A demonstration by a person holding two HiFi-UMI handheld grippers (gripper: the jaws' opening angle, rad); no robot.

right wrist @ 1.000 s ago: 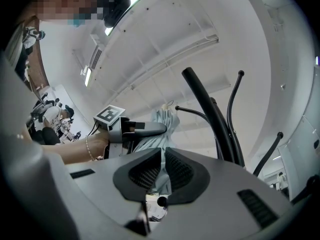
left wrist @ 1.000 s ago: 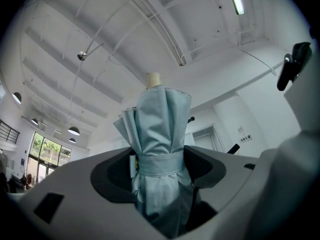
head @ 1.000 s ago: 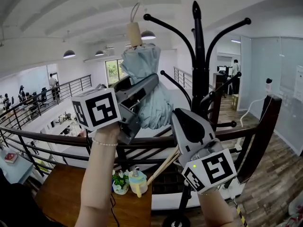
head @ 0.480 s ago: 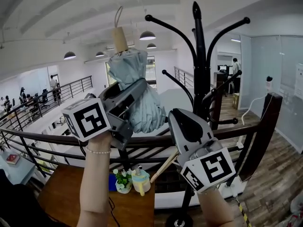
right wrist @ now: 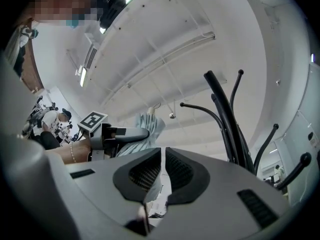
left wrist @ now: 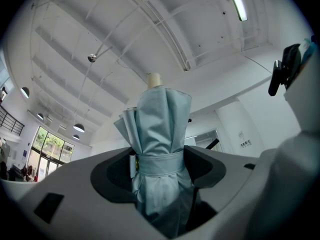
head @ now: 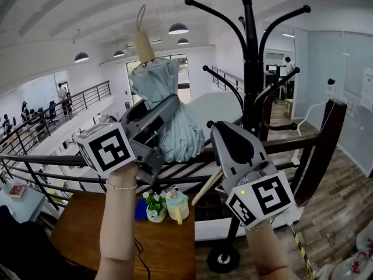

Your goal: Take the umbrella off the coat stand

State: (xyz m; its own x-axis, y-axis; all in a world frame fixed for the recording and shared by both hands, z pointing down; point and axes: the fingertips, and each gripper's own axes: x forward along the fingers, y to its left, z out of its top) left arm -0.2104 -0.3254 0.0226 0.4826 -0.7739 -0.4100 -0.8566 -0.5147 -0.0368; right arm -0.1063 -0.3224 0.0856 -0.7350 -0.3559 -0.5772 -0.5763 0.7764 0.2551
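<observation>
Umbrella (head: 155, 92) now farther from coat stand (head: 251, 69)

The left claw (left wrist: 159, 171) is clamped around the strapped middle of a folded pale-blue umbrella (left wrist: 159, 134), held upright.

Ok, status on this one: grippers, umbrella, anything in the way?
Left gripper shut on the umbrella. Right gripper shut, empty. Umbrella folded, held clear of the coat stand. Nothing blocking it.
</observation>
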